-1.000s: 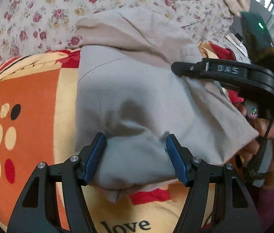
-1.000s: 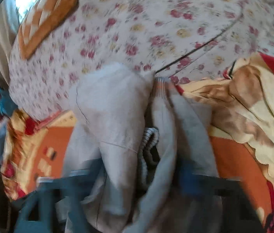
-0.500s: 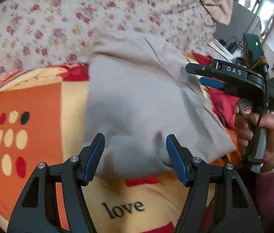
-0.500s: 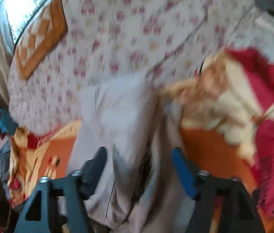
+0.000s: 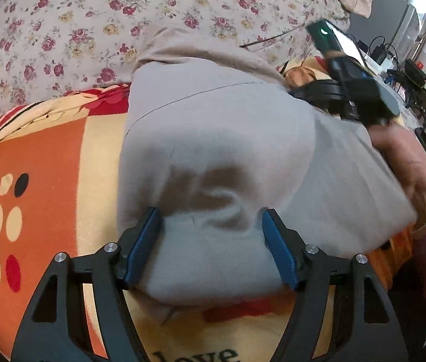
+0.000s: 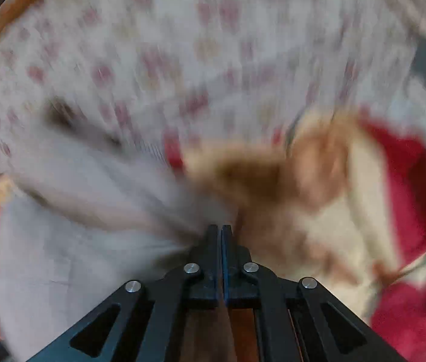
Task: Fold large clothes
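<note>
Left gripper [image 5: 210,235] has its jaws spread wide, blue pads [image 5: 142,247] on either side of a rounded bulge of the grey sweatshirt [image 5: 219,138], near its front edge. The pads look like they're touching the fabric but not pinching it.

The sweatshirt is a folded bundle sitting on the orange, cream and red blanket [image 5: 47,163], with a seam line running across its upper part and a beige layer poking out along the far side. Just in front of the sweatshirt the blanket shows the word "love". To the left of the sweatshirt there's a cluster of red, cream and black dots printed on the blanket. Beyond the sweatshirt is a floral bedsheet [image 5: 92,15].

Right gripper [image 6: 219,232] has its fingers pressed together, and I can't see anything between them. That view is really blurry, but the sweatshirt [image 6: 71,241] sits to its left. From the left wrist view the right gripper [image 5: 348,90] is at the sweatshirt's far right edge, held by the right hand [image 5: 409,163].
</note>
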`<state>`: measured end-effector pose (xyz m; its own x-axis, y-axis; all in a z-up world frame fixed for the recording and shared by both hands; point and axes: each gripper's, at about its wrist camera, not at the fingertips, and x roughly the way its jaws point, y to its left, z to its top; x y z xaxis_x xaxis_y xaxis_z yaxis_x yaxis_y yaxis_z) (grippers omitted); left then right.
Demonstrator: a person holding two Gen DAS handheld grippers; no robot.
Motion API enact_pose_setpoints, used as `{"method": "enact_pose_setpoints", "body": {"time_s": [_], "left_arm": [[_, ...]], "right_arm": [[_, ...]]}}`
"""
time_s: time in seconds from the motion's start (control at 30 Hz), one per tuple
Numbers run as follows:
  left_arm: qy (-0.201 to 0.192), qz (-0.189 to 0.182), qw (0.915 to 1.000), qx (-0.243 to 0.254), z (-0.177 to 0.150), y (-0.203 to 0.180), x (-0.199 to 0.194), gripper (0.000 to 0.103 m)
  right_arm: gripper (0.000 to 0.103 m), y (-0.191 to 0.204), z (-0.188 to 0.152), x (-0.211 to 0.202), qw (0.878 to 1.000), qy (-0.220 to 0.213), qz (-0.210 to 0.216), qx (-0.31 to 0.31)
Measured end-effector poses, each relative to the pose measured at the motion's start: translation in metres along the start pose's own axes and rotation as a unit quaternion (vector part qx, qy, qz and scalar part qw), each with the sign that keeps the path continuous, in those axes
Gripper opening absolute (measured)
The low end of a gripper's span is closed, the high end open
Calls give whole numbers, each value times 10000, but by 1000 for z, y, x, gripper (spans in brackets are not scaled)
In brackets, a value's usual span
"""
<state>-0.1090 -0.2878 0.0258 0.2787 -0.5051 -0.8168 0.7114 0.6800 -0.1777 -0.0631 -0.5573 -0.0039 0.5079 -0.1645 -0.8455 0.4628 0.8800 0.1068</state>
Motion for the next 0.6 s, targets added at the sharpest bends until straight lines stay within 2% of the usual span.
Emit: {"method": "enact_pose_setpoints", "body": {"time_s": [0.13, 0.17, 0.2, 0.27, 0.37, 0.4, 0.43, 0.47, 0.5, 0.6], "left_arm": [[-36, 7, 10000, -36, -2, 1, -1, 71], [-37, 15, 10000, -48, -2, 1, -1, 71], [-39, 27, 10000, -57, -2, 1, -1, 71], [-60, 46, 9999, -96, -2, 1, -3, 71], [-169, 61, 9996, -239, -3, 2, -9, 71], [-219, 61, 9993, -313, -3, 3, -12, 71], [-277, 34, 9988, -408, -3, 4, -17, 71], [-320, -5, 9984, -457, -3, 4, -22, 71], [-367, -27, 9983, -457, -3, 3, -28, 71], [-562, 119, 9978, -343, -4, 5, -41, 71]], "right_arm": [[5, -19, -5, -60, 9963, -307, 590, 539], [19, -19, -10, -77, 9948, -376, 765, 556], [51, -16, -18, -95, 9931, -439, 956, 512], [84, -3, -41, -122, 9900, -517, 1266, 352], [85, 21, -68, -127, 9910, -289, 1303, 34], [78, 28, -77, -117, 9911, -181, 1318, -53], [64, 29, -80, -108, 9911, -79, 1327, -97], [28, 32, -85, -97, 9913, 118, 1297, -185], [26, 34, -89, -94, 9928, 120, 1154, -290], [17, 36, -93, -111, 9937, -307, 821, -698]]}}
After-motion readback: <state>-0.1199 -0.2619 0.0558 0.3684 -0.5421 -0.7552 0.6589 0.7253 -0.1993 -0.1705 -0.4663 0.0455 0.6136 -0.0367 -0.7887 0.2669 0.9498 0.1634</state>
